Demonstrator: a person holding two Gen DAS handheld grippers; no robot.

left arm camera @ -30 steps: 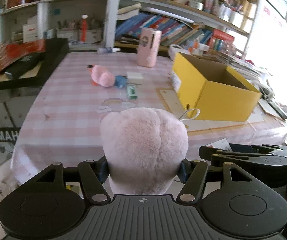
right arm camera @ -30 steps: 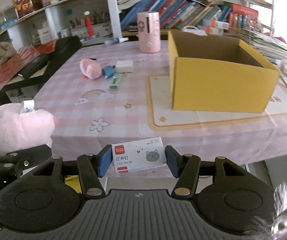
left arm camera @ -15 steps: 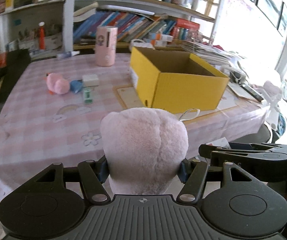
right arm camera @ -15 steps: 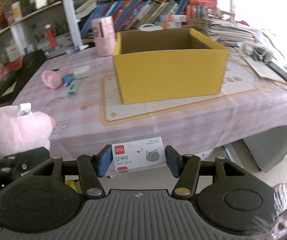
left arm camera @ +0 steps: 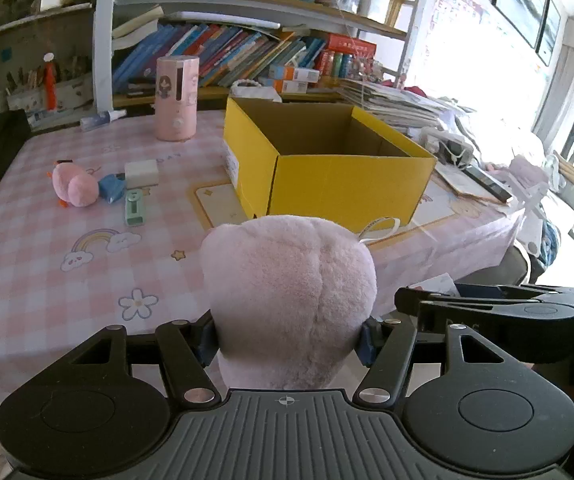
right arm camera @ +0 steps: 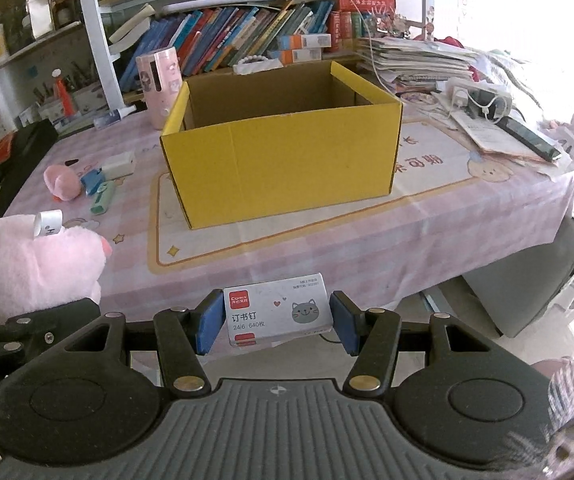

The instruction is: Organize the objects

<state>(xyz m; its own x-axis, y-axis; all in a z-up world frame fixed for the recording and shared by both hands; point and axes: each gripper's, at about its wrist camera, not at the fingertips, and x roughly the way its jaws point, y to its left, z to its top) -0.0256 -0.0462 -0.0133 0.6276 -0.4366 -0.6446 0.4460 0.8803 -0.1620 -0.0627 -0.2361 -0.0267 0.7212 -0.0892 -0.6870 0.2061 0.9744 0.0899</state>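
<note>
My left hand-held gripper [left arm camera: 289,340] grasps plush [left arm camera: 291,296] | right hand-held gripper [right arm camera: 277,322] grasps staple box [right arm camera: 278,310] | yellow box [right arm camera: 283,148] on counter [right arm camera: 367,240] — ahead of both, open top up — right hand nearer, I judge.

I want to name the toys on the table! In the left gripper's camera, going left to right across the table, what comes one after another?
Small pink plush → blue thing → green stapler → yellow box.
</note>
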